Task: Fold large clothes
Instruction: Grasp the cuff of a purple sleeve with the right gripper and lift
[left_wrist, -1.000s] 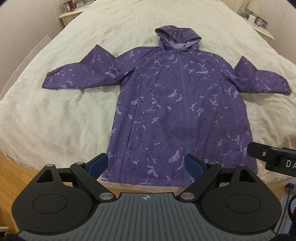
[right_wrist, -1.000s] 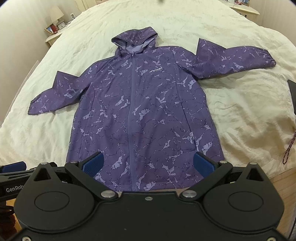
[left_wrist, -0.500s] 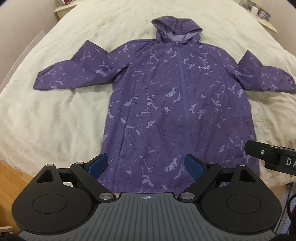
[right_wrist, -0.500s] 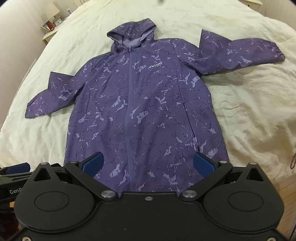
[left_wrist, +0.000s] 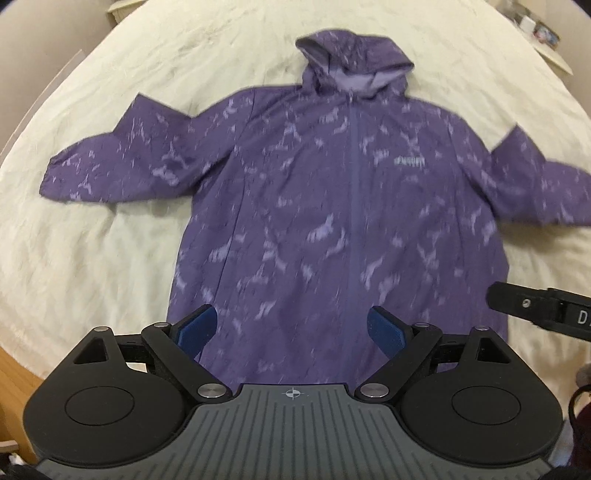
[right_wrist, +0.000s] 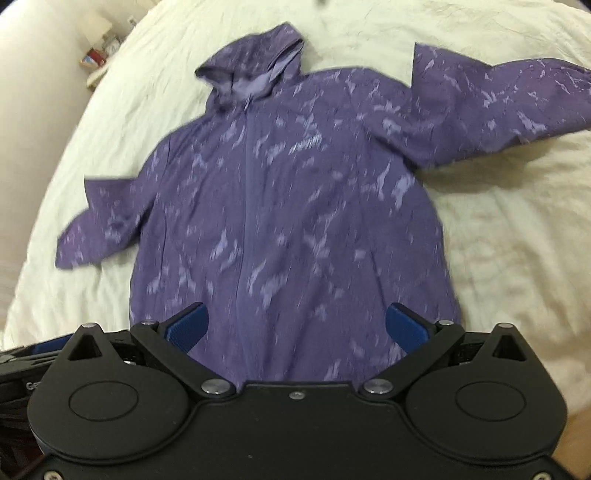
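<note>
A purple patterned hooded jacket (left_wrist: 332, 206) lies flat, front up and zipped, on a cream bed, with both sleeves spread out and the hood at the far end. It also shows in the right wrist view (right_wrist: 295, 206). My left gripper (left_wrist: 291, 328) is open and empty above the jacket's lower left hem. My right gripper (right_wrist: 295, 325) is open and empty above the lower hem, right of the zip. The right gripper's body shows at the right edge of the left wrist view (left_wrist: 543, 306).
The cream bedspread (left_wrist: 92, 240) surrounds the jacket on all sides. A bedside table (right_wrist: 98, 59) with small items stands at the far left of the bed, another at the far right (left_wrist: 546, 37). Wooden floor (left_wrist: 14, 387) shows below the bed's near edge.
Both grippers have moved forward over the bed toward the jacket, so it looks larger and its lower hem now lies under the fingers. Both stay open.
</note>
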